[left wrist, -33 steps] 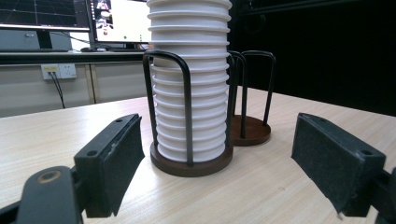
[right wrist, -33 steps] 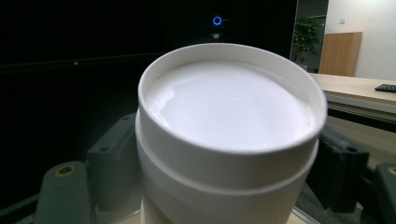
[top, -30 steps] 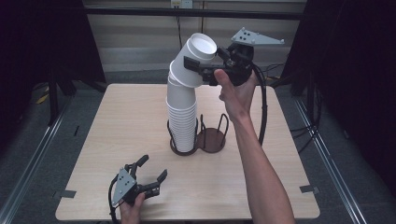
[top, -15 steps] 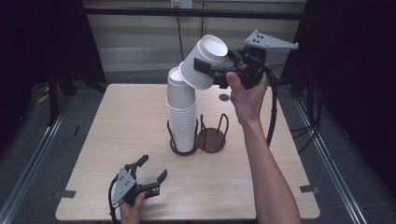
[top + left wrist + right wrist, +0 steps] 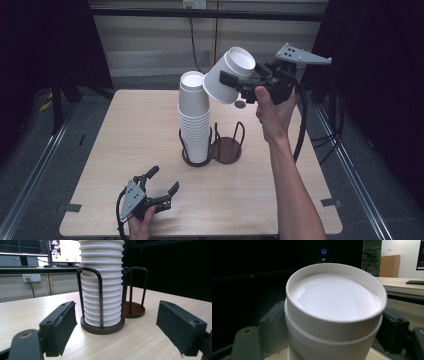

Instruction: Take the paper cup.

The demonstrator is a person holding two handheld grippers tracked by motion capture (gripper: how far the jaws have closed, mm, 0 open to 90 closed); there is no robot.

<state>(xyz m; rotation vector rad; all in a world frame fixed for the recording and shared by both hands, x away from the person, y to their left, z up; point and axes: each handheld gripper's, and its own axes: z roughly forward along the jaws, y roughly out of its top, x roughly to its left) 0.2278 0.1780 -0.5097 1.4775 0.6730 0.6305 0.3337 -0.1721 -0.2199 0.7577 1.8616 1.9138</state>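
Flanking the cup stack (image 5: 195, 120), an empty wire holder (image 5: 227, 145) on the table (image 5: 125, 130).

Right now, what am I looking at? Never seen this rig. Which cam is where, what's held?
No robot: a person holds a two-jaw gripper in each hand. The high view looks down on a wooden table. The other two cameras ride on the grippers.

On the table stands a dark wire holder with two bays: one carries a stack of upside-down white cups, the other is empty.

The right gripper is shut on a white cup, tilted in the air beside the stack's top. The left gripper is open, low near the table's front.
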